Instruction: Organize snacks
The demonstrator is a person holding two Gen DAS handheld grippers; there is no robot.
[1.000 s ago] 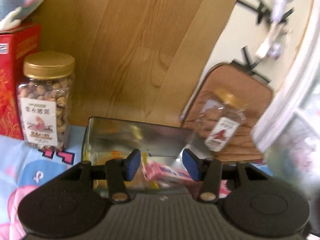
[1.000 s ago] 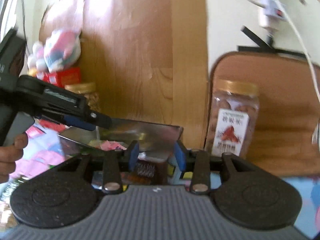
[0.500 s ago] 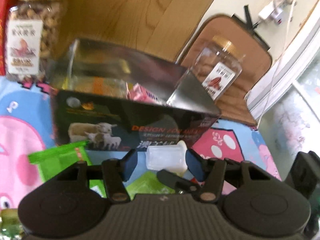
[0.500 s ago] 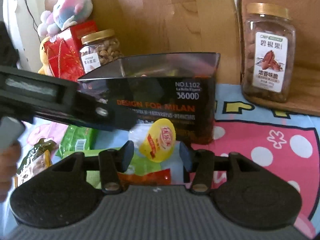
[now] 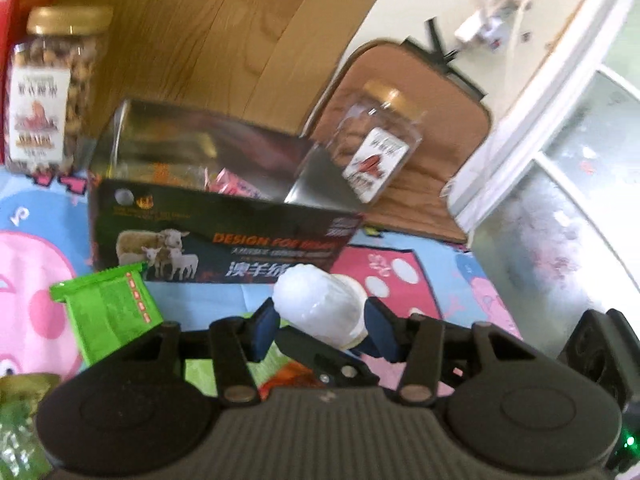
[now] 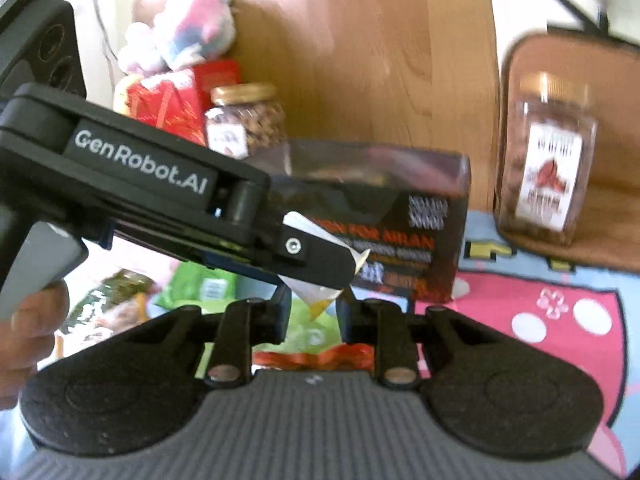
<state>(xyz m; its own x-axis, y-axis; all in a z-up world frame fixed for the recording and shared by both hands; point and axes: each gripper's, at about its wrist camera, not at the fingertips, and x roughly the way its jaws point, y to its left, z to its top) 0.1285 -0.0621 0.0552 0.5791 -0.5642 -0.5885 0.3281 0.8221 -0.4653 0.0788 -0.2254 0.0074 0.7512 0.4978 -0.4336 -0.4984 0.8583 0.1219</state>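
Left tongs tilt down in front of dark box, squeezing in on white jelly cup between pads. Right tongs also tilt down, closing; same cup sits between them, half hidden by left tongs. Cup near box front. Two nut jars behind box. One green packet left of box. One hand on trigger.

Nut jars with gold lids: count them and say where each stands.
2. One nut jar stands left of the dark box, beside the red carton; the other jar stands right of it, against the brown cushion. More may be hidden.
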